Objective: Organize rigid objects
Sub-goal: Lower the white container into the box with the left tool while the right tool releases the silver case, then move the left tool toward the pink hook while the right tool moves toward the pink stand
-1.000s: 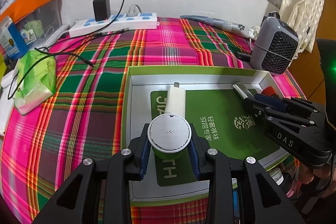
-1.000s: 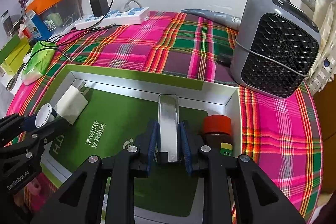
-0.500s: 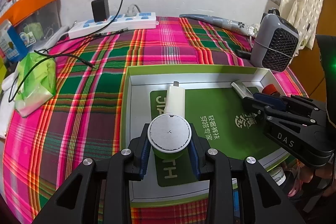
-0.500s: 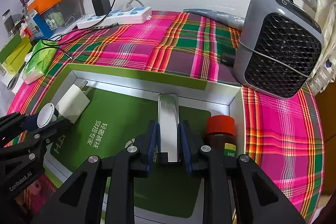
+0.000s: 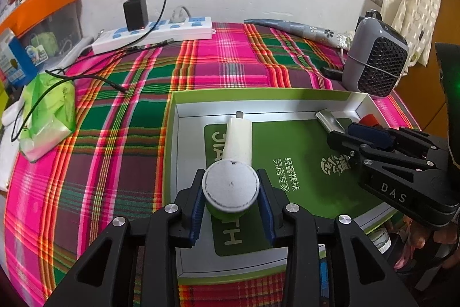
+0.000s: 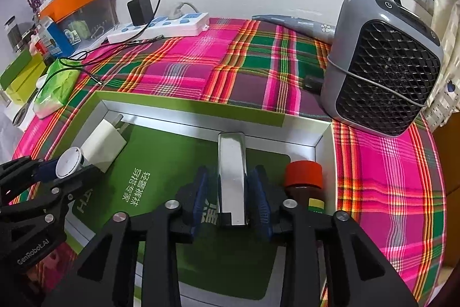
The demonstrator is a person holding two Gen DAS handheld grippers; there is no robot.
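Setting: plaid-covered table (image 5: 120, 151) under a barred window, a green-rimmed box (image 5: 258, 95) at its near edge
Left gripper (image 5: 231, 202): jaws have just been opening a little; blue pads flank a grey-capped jar (image 5: 230, 187) with slivers of gap, jar resting on the box floor
Right gripper (image 6: 232, 199): jaws have just been spreading, clear gaps now either side of a metal bar (image 6: 231, 177) lying flat on the green liner
Also in box: white charger (image 5: 238, 141) just beyond the jar; red-capped bottle (image 6: 304, 181) just beside the bar
Beyond: grey fan (image 6: 382, 62), power strip (image 5: 155, 32) by the wall
Step, as judged: letting go of both pieces inside the box
Doing it well: widen fully, then back out straight along the fingers, sparing the bottle and charger
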